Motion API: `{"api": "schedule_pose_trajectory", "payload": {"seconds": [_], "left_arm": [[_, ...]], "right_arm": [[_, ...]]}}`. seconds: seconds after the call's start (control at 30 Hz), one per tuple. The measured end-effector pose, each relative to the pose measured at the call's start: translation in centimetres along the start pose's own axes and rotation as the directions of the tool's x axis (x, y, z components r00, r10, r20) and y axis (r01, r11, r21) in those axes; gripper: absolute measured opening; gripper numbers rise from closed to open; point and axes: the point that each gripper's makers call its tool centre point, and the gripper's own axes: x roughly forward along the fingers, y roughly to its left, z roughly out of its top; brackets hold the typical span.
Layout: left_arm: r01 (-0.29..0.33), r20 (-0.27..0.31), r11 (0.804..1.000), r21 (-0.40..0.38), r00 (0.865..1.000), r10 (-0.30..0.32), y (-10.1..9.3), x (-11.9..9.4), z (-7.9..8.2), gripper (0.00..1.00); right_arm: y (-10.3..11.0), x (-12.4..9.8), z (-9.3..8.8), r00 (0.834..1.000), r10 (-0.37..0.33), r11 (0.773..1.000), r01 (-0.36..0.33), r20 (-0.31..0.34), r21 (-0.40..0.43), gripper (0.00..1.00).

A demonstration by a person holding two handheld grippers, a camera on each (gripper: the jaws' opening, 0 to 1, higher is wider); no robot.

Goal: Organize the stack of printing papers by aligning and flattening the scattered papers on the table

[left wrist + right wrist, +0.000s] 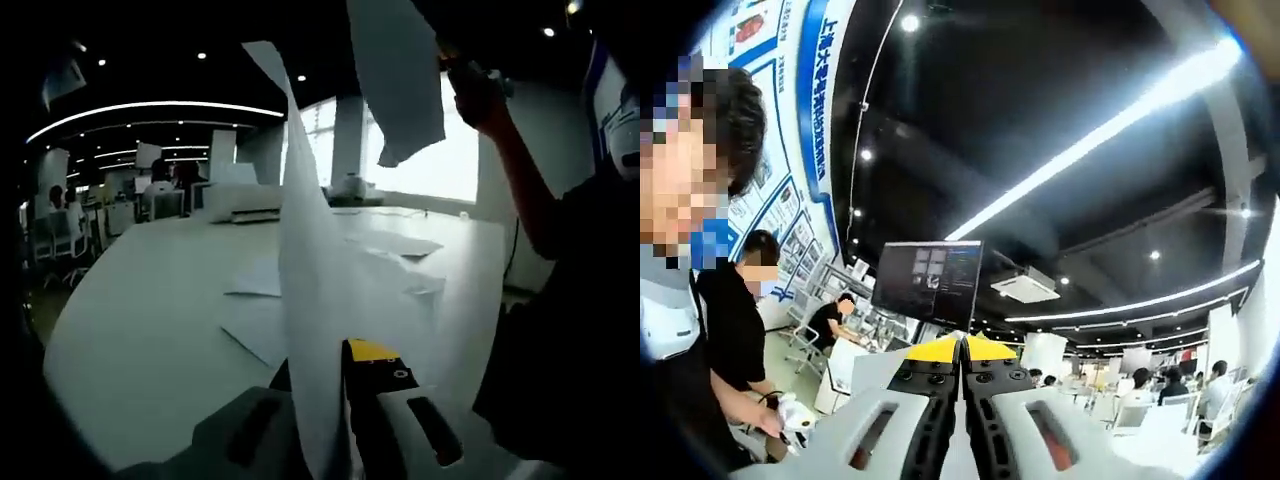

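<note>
Taking the bench point(150, 300) as the landmark: in the left gripper view it spreads pale and wide below the camera, and toward its middle and far side lie the scattered papers point(262, 280), flat and overlapping at odd angles, none squared to another. Above the near edge of the bench the left tool point(352, 415) is clamped on a single sheet point(320, 280), which stands almost on edge. Its long axis runs up and away from the jaws, bowing at the top, so it is lifted clear of the loose pile. Higher, above the far right of the bench, a second sheet point(395, 80) hangs from the other tool, held in a person's raised hand point(478, 95).

The relation that matters, as I judge it: both lifted sheets are above the bench and the pile lies beyond and below them, so the coming move is downward and forward. The left tool is the nearer to the pile.

The right gripper view looks upward, away from the bench, at ceiling lights, a hanging monitor point(930, 280) and people in the room. It shows what the other cannot: the right tool point(962, 350) has its jaws pressed together, with the thin sheet edge apparently between them.
</note>
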Motion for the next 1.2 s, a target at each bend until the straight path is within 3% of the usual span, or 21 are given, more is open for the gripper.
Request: {"api": "schedule_pose_trajectory", "payload": {"seconds": [0.13, 0.27, 0.43, 0.57, 1.2], "left_arm": [[0.004, 0.007, 1.000, 0.003, 1.000, -0.004, -0.1, -0.1, 0.1, 0.06], [0.012, 0.015, 1.000, 0.000, 1.000, -0.012, -0.2, 0.0, 0.3, 0.06], [0.023, 0.026, 1.000, 0.003, 0.999, -0.023, -0.2, -0.2, 0.4, 0.06], [0.039, 0.043, 0.999, -0.017, 0.998, -0.039, -0.3, -0.2, 0.5, 0.06], [0.072, 0.067, 0.997, -0.029, 0.995, -0.070, -1.0, -0.1, 0.2, 0.06]], "right_arm": [[-0.1, -0.1, -1.9, 0.999, -0.030, 0.996, 0.029, 0.017, 0.088, 0.00], [-0.3, 0.1, -3.5, 0.998, -0.058, 0.991, 0.054, 0.032, 0.121, 0.00], [-0.8, 0.4, -6.8, 0.994, -0.112, 0.987, 0.112, -0.004, 0.118, 0.00], [-1.3, 0.4, -8.3, 0.990, -0.144, 0.976, 0.142, -0.002, 0.163, 0.00], [-1.1, 3.4, -11.3, 0.984, -0.179, 0.947, 0.173, 0.001, 0.270, 0.00]]}}
